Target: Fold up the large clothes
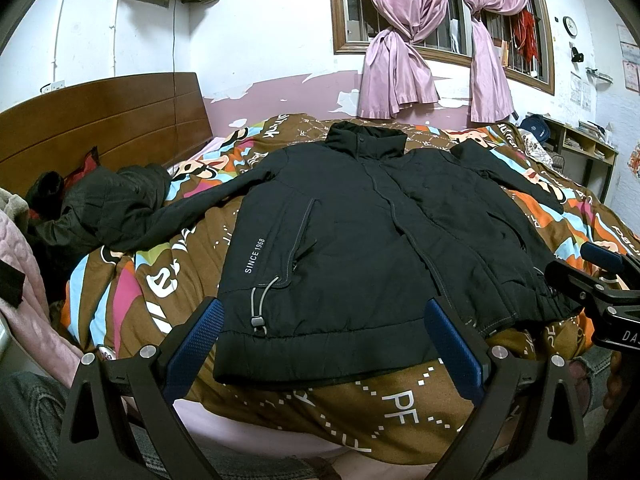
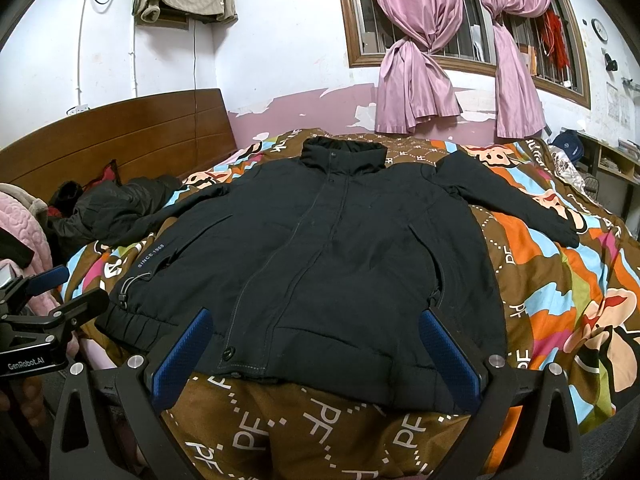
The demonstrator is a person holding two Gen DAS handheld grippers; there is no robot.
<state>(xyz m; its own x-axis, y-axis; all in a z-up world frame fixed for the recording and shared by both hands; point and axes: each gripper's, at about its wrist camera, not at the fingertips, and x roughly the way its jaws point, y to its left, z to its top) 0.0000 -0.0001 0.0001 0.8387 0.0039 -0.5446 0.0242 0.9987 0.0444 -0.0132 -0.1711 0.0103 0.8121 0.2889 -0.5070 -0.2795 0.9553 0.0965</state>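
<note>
On the bed, a black jacket [image 1: 352, 220] lies spread flat, front side up, with its collar [image 1: 366, 140] toward the far wall and its hem toward the cameras. It rests on a patterned quilt [image 1: 360, 408] in brown, orange, blue and pink. The front closure runs down the middle, and white lettering reading "SINCE 1968" [image 1: 255, 255] sits near the hem on the left-hand panel, above a drawcord with a toggle [image 1: 259, 322].

The left gripper [image 1: 326, 348] hovers just in front of the hem with its jaws spread wide; the blue pads [image 1: 196, 344] flank the left-hand portion of the hem and nothing is held between them. The right gripper [image 2: 316, 354] sits likewise at the hem, jaws wide, framing the centre and right-hand portion; nothing is gripped. Whether the pads touch the fabric cannot be told.

One sleeve [image 2: 508, 200] extends to the right across the quilt, lying flat. The other sleeve [image 1: 200, 208] runs left toward a second dark garment [image 1: 104, 204] heaped near the wooden headboard [image 1: 104, 120]. Pink curtains [image 1: 400, 40], knotted at mid-height, hang over a barred window on the far wall.
</note>
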